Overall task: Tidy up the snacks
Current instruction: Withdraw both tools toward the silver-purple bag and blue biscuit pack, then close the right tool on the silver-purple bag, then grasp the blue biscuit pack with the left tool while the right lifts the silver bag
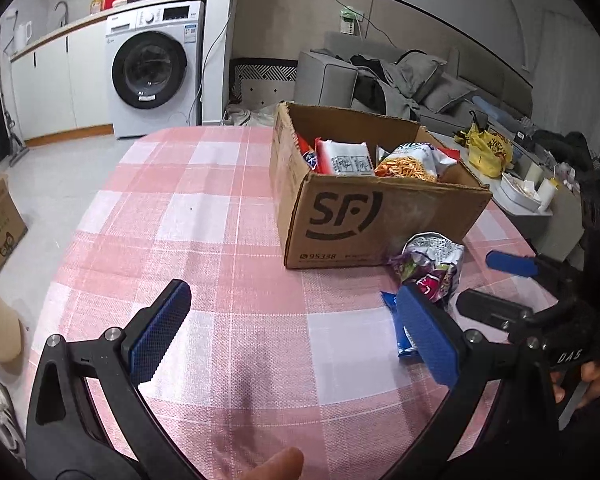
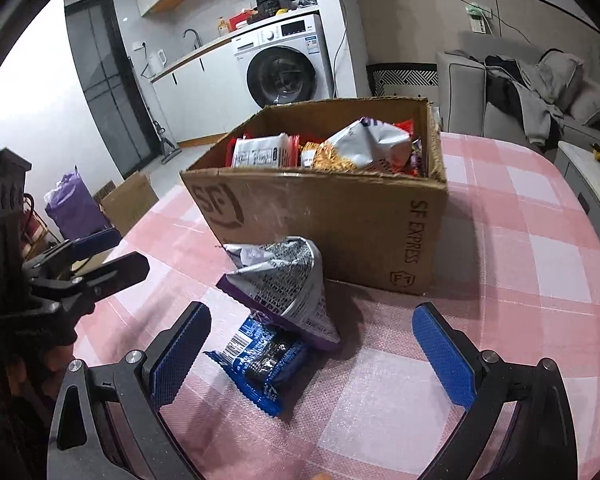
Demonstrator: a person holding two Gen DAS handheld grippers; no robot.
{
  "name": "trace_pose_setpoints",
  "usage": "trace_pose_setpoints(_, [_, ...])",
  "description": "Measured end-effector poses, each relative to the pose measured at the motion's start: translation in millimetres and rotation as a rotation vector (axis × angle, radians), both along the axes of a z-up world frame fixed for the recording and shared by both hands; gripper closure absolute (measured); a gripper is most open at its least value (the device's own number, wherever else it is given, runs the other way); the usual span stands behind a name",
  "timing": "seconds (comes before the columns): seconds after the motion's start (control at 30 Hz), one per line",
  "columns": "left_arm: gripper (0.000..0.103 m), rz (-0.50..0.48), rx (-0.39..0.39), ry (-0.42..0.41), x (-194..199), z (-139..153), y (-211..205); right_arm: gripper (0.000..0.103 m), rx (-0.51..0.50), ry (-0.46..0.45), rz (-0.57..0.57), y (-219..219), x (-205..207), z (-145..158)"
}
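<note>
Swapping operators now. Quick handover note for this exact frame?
Left tongs: open, empty, over the pink checked tablecloth.
Right tongs: open, empty, facing the two loose packs.
Brown cardboard SF box: open, already holds several snack packets.
Left out: silver-and-purple crumpled snack bag in front of the box, resting partly on the blue foil biscuit pack.
Remaining: both loose packs into the box.

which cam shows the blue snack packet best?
Right wrist view: the blue snack packet lies in full view on the tablecloth, one end tucked under the silver-purple bag. In the left wrist view, the left tool has one finger covering most of it, so only a blue sliver shows.
</note>
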State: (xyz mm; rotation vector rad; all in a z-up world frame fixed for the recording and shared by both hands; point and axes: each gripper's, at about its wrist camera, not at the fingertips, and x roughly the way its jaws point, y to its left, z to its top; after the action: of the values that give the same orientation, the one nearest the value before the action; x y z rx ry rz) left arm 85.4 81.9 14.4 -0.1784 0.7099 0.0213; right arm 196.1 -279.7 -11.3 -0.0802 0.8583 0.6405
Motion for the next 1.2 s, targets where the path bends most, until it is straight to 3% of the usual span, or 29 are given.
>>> trace_pose_setpoints(0.4, [0.0, 0.004, -0.02, 0.001, 4, -8, 4, 0.001, 0.039, 0.122, 0.021, 22, 24, -17])
trace_pose_setpoints(0.5, [0.0, 0.015, -0.024, -0.005, 3, -7, 8, 0.004, 0.042, 0.126, 0.025, 26, 28, -19])
trace_pose_setpoints(0.57, [0.0, 0.022, -0.028, -0.007, 3, -7, 11, 0.017, 0.037, 0.121, 0.04, 31, 30, -21])
trace_pose_setpoints(0.6, [0.0, 0.026, -0.032, -0.008, 2, -8, 13, 0.018, 0.028, 0.117, 0.04, 33, 32, -21])
trace_pose_setpoints(0.9, [0.0, 0.023, -0.041, -0.007, 1, -8, 15, 0.02, 0.026, 0.103, 0.027, 44, 44, -22])
trace_pose_setpoints(0.93, [0.0, 0.023, -0.039, -0.006, 1, -8, 15, 0.024, 0.029, 0.096, 0.025, 43, 44, -21])
trace_pose_setpoints(0.97, [0.0, 0.022, -0.039, -0.005, 2, -9, 14, 0.036, 0.028, 0.087, 0.021, 43, 43, -20])
trace_pose_setpoints(1.07, [0.0, 0.019, -0.04, 0.001, 2, -10, 12, 0.057, 0.026, 0.062, 0.025, 36, 36, -14])
trace_pose_setpoints(1.2, [0.0, 0.011, -0.034, 0.005, 3, -13, 8, 0.06, 0.055, 0.034, 0.033, 21, 27, -7])
